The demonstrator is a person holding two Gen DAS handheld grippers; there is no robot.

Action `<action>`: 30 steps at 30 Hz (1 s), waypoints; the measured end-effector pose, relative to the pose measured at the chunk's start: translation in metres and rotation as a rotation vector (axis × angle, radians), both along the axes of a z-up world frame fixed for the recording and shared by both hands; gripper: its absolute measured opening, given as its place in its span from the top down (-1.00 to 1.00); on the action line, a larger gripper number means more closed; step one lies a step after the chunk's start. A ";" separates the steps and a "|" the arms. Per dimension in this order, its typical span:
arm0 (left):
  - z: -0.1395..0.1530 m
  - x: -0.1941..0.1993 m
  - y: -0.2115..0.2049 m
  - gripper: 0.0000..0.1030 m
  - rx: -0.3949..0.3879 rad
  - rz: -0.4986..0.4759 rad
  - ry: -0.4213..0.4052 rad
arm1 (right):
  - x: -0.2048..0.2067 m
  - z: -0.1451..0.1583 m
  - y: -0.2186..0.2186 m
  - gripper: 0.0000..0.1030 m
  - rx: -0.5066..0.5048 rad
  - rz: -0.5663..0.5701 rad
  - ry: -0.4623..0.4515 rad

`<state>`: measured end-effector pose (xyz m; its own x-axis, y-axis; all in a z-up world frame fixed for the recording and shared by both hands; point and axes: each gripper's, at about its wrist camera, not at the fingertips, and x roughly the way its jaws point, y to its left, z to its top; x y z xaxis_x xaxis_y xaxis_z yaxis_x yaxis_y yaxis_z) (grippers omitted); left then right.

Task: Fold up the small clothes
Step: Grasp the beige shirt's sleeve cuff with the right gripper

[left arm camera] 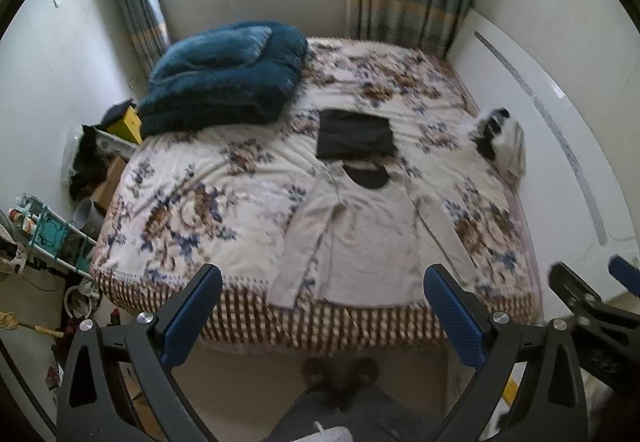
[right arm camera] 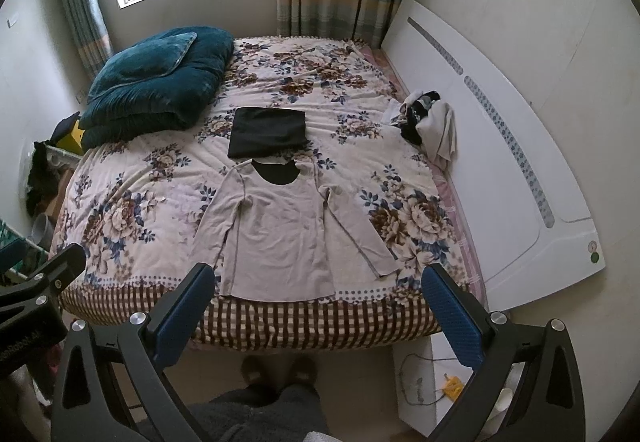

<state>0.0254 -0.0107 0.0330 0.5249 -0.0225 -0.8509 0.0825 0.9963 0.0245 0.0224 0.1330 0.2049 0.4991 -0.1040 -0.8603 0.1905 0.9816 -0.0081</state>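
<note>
A beige long-sleeved top (left arm camera: 372,230) (right arm camera: 286,230) with a black collar lies spread flat, sleeves down, at the near edge of the flowered bed (left arm camera: 224,202) (right arm camera: 160,182). A folded black garment (left arm camera: 356,133) (right arm camera: 267,132) lies just behind it. A heap of unfolded clothes (left arm camera: 500,140) (right arm camera: 428,122) sits at the bed's right side. My left gripper (left arm camera: 322,290) is open and empty, held above the floor before the bed's edge. My right gripper (right arm camera: 318,292) is open and empty at the same height; it also shows at the right in the left wrist view (left arm camera: 588,286).
A folded blue quilt (left arm camera: 224,78) (right arm camera: 156,82) lies at the bed's far left. A white headboard (right arm camera: 500,146) runs along the right. Clutter and a rack (left arm camera: 44,238) fill the floor on the left. The person's legs and slippers (right arm camera: 280,370) stand below the grippers.
</note>
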 end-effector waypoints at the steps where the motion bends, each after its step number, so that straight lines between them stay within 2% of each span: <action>1: -0.004 0.006 0.000 -1.00 0.015 0.013 -0.018 | 0.005 0.000 -0.005 -1.00 0.017 -0.013 0.000; 3: -0.017 0.019 0.002 -1.00 0.040 0.039 -0.057 | 0.015 -0.009 -0.020 -1.00 0.046 -0.059 0.017; 6: -0.056 0.044 0.010 -1.00 0.081 0.070 -0.085 | 0.035 -0.043 -0.057 -1.00 0.129 -0.160 0.057; 9: -0.106 0.079 0.005 -1.00 0.119 0.079 -0.043 | 0.048 -0.094 -0.104 -1.00 0.205 -0.291 0.097; 14: -0.195 0.128 -0.002 -1.00 0.181 0.099 0.069 | 0.062 -0.212 -0.186 -1.00 0.263 -0.496 0.198; 17: -0.250 0.155 -0.009 -1.00 0.210 0.124 0.123 | 0.071 -0.305 -0.243 -1.00 0.283 -0.625 0.275; 21: -0.327 0.190 -0.016 -1.00 0.278 0.169 0.260 | 0.081 -0.429 -0.299 -1.00 0.362 -0.746 0.350; 24: -0.372 0.210 -0.015 -1.00 0.298 0.208 0.317 | 0.095 -0.514 -0.331 -1.00 0.422 -0.829 0.373; 27: -0.411 0.226 -0.012 -1.00 0.321 0.238 0.366 | 0.110 -0.577 -0.345 -0.97 0.429 -0.874 0.415; 30: -0.443 0.239 -0.005 -1.00 0.324 0.275 0.397 | 0.125 -0.628 -0.348 -0.92 0.487 -0.915 0.439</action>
<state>0.2642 -0.0153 -0.4101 0.1141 0.3642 -0.9243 -0.1133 0.9291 0.3521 0.1469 -0.2151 -0.4229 0.0510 0.1190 -0.9916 0.9156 0.3910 0.0940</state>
